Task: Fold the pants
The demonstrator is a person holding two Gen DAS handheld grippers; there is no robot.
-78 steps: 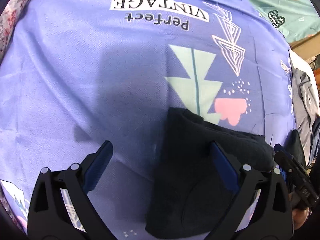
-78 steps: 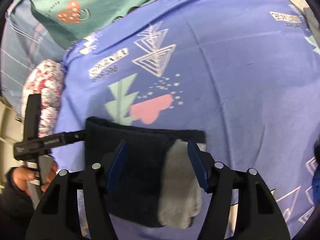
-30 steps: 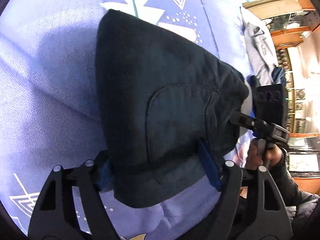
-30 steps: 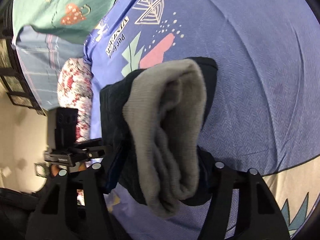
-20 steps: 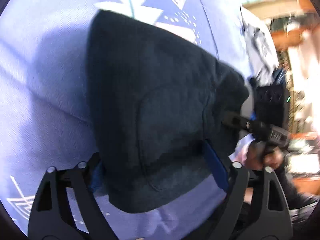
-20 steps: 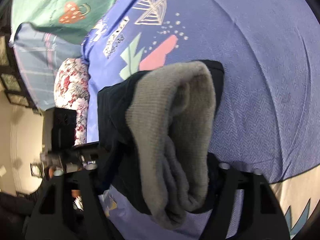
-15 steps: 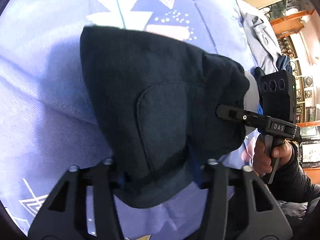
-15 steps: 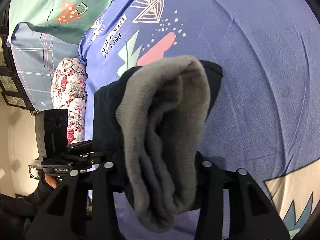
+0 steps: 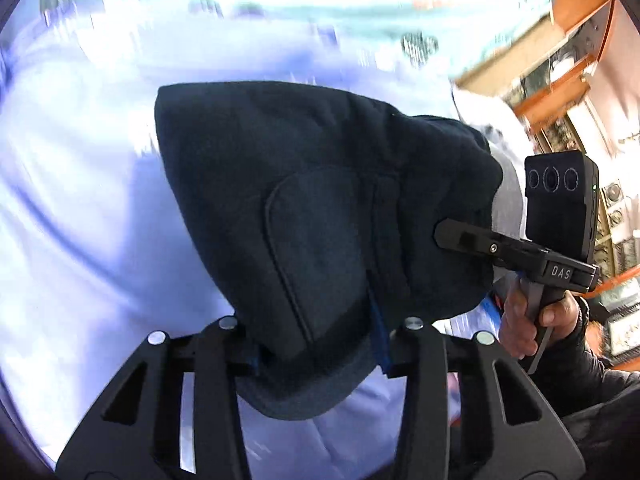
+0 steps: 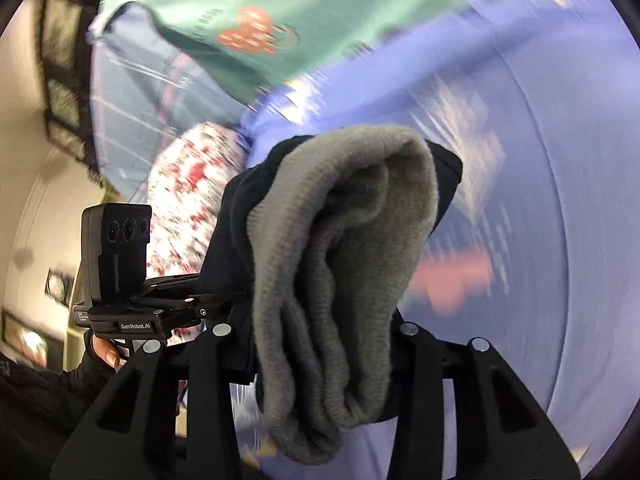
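The folded black pants (image 9: 312,200) are held in the air above the purple bedsheet (image 9: 80,220). My left gripper (image 9: 316,336) is shut on one end of the bundle, its back pocket facing me. My right gripper (image 10: 316,344) is shut on the other end, where the grey ribbed waistband (image 10: 340,260) hangs between the jaws, black cloth (image 10: 236,216) behind it. The right gripper shows in the left wrist view (image 9: 472,240) clamped on the far side. The left gripper shows in the right wrist view (image 10: 208,300) on the bundle's left side.
The purple sheet (image 10: 560,160) covers the bed below. A green printed cloth (image 10: 260,20) and a plaid cover (image 10: 132,80) lie at the far end, with a floral pillow (image 10: 188,184) beside them. Wooden shelves (image 9: 576,60) stand to the right of the bed.
Both grippers have closed on the folded pants and lifted the bundle off the sheet. Both views have tilted up and blurred with the motion.
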